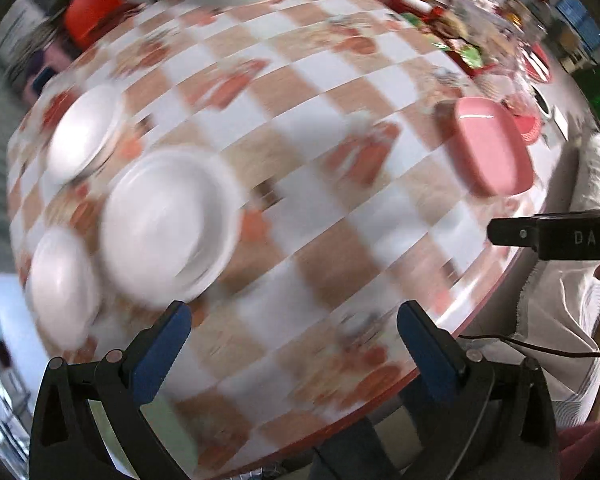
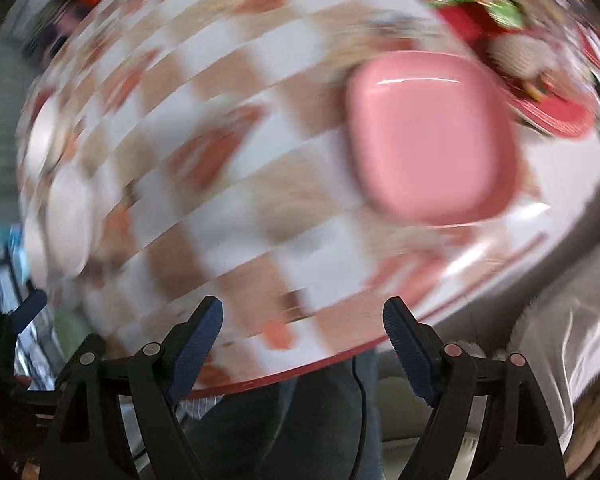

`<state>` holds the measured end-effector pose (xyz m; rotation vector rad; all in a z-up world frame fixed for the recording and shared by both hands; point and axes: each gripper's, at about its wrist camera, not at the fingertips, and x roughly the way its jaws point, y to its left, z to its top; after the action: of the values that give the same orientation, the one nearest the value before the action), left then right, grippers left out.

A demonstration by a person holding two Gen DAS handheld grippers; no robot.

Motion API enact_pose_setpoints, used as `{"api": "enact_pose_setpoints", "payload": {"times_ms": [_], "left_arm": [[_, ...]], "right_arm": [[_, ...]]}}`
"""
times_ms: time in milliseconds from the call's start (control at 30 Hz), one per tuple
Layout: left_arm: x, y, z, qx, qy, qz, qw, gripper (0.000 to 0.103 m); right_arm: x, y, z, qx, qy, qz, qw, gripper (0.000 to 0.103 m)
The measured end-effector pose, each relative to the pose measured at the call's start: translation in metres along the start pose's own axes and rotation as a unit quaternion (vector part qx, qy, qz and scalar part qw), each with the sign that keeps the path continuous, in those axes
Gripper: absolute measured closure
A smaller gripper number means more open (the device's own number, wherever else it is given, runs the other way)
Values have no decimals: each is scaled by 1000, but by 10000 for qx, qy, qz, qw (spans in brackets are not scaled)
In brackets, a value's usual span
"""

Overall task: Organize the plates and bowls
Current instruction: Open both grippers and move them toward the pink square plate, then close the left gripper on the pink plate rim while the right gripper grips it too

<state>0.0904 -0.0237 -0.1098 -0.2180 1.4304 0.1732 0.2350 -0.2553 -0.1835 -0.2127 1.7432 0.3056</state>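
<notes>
Both views are motion-blurred. In the left wrist view a large white plate [image 1: 168,224] lies on the checkered table [image 1: 300,128], with a white bowl [image 1: 85,130] behind it and another white bowl [image 1: 62,284] at its left. A pink square plate [image 1: 490,146] lies at the right. My left gripper [image 1: 294,328] is open and empty above the table's near edge. The right gripper's body [image 1: 560,236] enters from the right. In the right wrist view the pink plate [image 2: 432,136] lies ahead; my right gripper [image 2: 302,326] is open and empty. White dishes [image 2: 66,216] blur at the left.
A red tray with colourful packets [image 1: 440,24] and clear glassware [image 1: 496,40] stand at the table's far right. A red stool [image 1: 94,8] is beyond the far left edge. White cloth [image 1: 556,320] hangs off the table's right side. The left gripper's finger [image 2: 30,308] shows at lower left.
</notes>
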Motion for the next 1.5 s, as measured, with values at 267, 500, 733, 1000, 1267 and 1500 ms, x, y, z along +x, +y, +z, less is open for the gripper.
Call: {"api": "enact_pose_setpoints", "payload": {"times_ms": [267,500,733,1000,1267,1500], "left_arm": [[33,-72,64,310,206,-84,9993,0],[63,-109,99,89,455,-122,9988,0],[84,-133,133,-48,503,-38,9987,0],[106,-148,153,-93,573,60,9983,0],[126,-153,160,-254,819,62,9963,19],[129,-165,162,-81,890,9,9960,42]], "right_arm": [[-4,-80,26,706,-52,-307,9970,19],[14,-107,55,690,-6,-441,9966,20],[26,-116,83,528,-15,-476,9975,20],[43,-119,100,280,76,-480,9984,20],[51,-116,104,102,92,-474,9988,41],[47,-108,107,-126,79,-277,9995,74]]}}
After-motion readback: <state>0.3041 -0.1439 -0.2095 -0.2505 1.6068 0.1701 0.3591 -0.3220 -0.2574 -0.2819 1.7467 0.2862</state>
